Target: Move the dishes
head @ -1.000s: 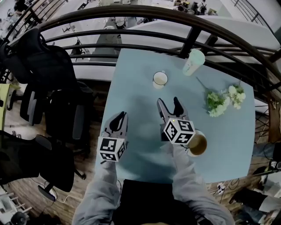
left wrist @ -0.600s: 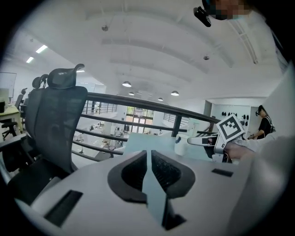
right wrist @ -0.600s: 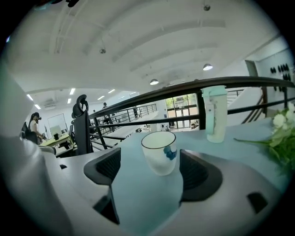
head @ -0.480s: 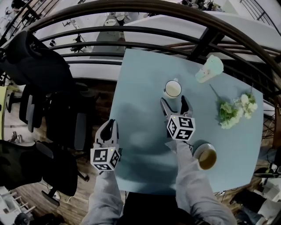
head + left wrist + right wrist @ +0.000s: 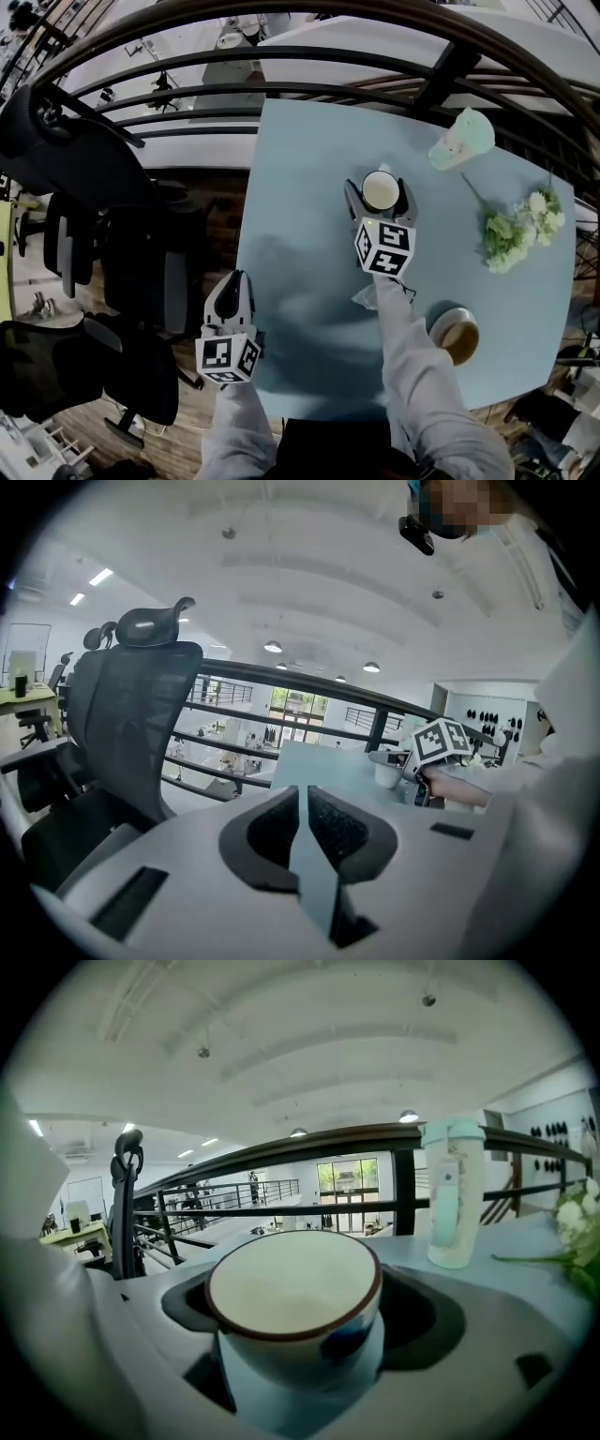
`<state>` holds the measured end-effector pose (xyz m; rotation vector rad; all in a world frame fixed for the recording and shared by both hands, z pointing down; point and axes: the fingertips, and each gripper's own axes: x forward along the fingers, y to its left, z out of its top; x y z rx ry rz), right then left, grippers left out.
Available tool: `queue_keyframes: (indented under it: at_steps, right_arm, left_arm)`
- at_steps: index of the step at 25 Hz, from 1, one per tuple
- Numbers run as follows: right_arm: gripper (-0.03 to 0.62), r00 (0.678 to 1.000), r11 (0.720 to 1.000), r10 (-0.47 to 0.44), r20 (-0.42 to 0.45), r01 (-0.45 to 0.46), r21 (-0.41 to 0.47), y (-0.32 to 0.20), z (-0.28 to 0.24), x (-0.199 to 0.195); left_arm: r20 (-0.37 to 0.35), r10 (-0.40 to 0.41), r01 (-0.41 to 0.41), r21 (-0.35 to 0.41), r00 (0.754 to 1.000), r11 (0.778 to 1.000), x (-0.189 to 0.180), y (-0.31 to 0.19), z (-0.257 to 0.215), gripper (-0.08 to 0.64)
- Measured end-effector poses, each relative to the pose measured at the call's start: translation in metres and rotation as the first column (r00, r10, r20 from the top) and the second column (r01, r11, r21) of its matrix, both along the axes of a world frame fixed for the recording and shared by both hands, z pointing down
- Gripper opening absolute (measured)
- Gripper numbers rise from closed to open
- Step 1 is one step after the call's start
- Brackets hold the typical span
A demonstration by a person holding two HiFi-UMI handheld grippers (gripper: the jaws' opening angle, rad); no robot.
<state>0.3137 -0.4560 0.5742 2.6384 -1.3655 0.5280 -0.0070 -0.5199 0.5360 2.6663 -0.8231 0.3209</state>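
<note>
The right gripper (image 5: 376, 186) has just been opening its jaws, which now stand wide on either side of a white ceramic cup with a brown rim and a blue mark (image 5: 293, 1283), the pads clear of it. The cup sits on the light blue table (image 5: 300, 178), upper centre of the head view. At lower left, the left gripper (image 5: 233, 277) is pinched together and empty. The label on the pale green bottle (image 5: 453, 1190) is unreadable.
</note>
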Motion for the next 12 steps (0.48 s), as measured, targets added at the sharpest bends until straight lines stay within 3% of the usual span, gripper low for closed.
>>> queue_keyframes:
  at_steps: [3,12]
  right_arm:
    - [0.434,1.0,1.0,-0.014,-0.024,0.014,-0.004,-0.003,-0.002,-0.002]
    - [0.426,1.0,0.999,-0.017,-0.014,0.016,-0.044,0.001,0.001,-0.004]
  left_arm:
    - [0.008,-0.001,0.001,-0.008,1.0,1.0,-0.005,-0.001,0.006,0.043]
    - [0.028,0.005,-0.004,-0.018,1.0,1.0,-0.011,0.008,0.014,0.043]
